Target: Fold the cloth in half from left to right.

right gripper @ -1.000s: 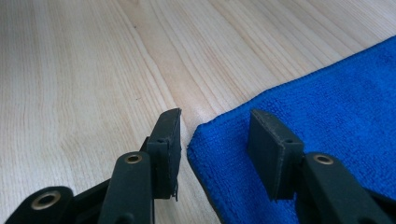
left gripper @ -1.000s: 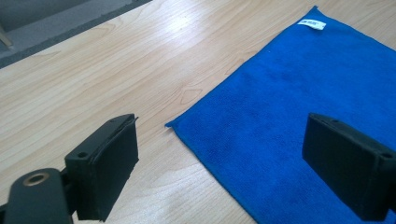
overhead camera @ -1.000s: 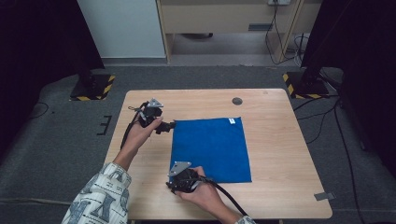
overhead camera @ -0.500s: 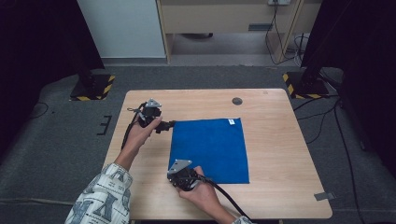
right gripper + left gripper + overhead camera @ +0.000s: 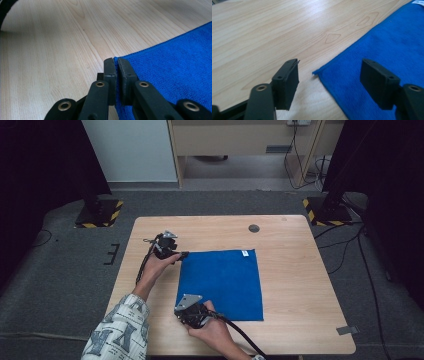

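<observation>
a blue cloth [image 5: 222, 282] lies flat and square on the wooden table [image 5: 300, 270] as i work it from both near-side corners. my right gripper [image 5: 116, 65] is clenched on the corner nearest me, a sliver of blue edge pinched between its jaws in the right gripper view. my left gripper [image 5: 329, 75] sits low at the far left corner; its jaws have just been closing but stand apart, one on bare wood, the other over the cloth, with the corner tip between them and neither pad pressing it. i judge the cloth light, soft and limp: it will sag and fold the moment it is lifted, and it should not slip much from rubber pads given its nap. the stitched hem at a corner looks like the best hold, taken deep enough that the edge does not pull free. a small white tag [image 5: 245, 253] marks the far right corner. a dark round cap [image 5: 254, 228] sits in the tabletop beyond it.
</observation>
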`<state>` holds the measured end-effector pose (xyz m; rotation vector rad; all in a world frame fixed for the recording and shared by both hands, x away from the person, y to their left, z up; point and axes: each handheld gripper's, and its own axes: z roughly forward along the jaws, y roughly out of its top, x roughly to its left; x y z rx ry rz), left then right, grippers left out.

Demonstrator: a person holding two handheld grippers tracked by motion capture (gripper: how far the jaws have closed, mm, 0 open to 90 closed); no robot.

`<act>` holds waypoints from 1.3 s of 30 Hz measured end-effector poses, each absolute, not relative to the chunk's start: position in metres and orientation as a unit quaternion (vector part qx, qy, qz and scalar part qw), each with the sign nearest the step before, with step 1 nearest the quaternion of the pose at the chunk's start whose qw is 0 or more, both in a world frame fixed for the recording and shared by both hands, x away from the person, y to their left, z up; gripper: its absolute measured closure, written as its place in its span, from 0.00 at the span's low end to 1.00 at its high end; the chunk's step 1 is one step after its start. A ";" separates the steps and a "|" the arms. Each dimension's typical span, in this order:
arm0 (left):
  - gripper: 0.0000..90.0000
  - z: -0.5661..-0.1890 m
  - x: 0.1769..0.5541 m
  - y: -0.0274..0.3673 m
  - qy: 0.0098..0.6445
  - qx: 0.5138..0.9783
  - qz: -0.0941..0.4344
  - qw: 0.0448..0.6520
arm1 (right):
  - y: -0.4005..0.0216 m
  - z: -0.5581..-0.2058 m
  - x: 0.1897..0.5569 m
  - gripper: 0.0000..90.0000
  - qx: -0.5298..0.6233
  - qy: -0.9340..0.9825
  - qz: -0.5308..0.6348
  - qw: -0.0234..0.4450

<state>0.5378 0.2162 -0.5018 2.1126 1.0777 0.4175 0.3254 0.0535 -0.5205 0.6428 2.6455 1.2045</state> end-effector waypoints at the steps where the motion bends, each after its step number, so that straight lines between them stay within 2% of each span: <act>1: 0.40 -0.503 0.539 0.214 0.417 0.819 0.167 0.356 | 0.054 -0.520 0.325 0.96 0.216 0.885 0.405 0.081; 10: 0.51 -0.520 0.546 0.212 0.424 0.827 0.173 0.325 | 0.053 -0.522 0.326 0.96 0.215 0.883 0.410 0.079; 17: 0.53 -0.526 0.547 0.212 0.422 0.830 0.158 0.330 | 0.053 -0.522 0.324 0.96 0.211 0.884 0.409 0.083; 19: 0.59 -0.526 0.546 0.210 0.417 0.831 0.155 0.334 | 0.052 -0.523 0.324 0.95 0.212 0.885 0.406 0.082; 24: 0.87 -0.524 0.543 0.205 0.417 0.832 0.143 0.336 | 0.052 -0.522 0.323 0.96 0.211 0.886 0.406 0.080; 27: 0.97 -0.524 0.544 0.203 0.424 0.829 0.135 0.337 | 0.052 -0.521 0.322 0.96 0.209 0.886 0.407 0.082; 39: 0.98 -0.499 0.538 0.211 0.428 0.815 0.142 0.363 | 0.051 -0.513 0.319 0.97 0.206 0.883 0.412 0.089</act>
